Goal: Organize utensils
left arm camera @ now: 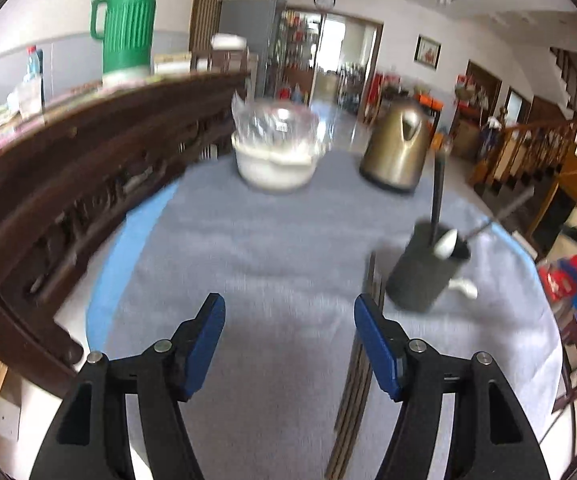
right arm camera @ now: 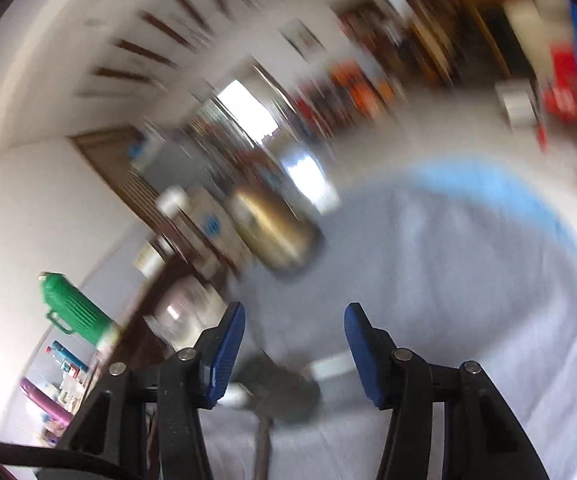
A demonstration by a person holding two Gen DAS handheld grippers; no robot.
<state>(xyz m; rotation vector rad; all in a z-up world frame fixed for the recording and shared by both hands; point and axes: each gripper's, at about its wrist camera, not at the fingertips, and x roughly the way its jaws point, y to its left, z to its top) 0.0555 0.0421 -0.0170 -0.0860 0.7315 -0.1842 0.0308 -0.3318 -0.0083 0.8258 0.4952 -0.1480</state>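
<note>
Chopsticks, a bundle of dark slender sticks (left arm camera: 362, 356), lie flat on the grey cloth-covered table (left arm camera: 248, 240) in the lower centre-right of the left wrist view. Their long axis runs from the bottom edge upward toward the dark cylindrical utensil holder (left arm camera: 428, 268), which stands just beyond their far tips with a white spoon (left arm camera: 446, 242) and dark-handled utensils in it. The left gripper (left arm camera: 290, 340) is released, jaws spread, its right pad directly over the bundle; it appears the nearer one. The right gripper (right arm camera: 294, 344) is also released, empty, above the blurred holder (right arm camera: 284, 396). Open cloth lies left of the bundle; the table's blue rim (left arm camera: 104, 280) is well apart.
</note>
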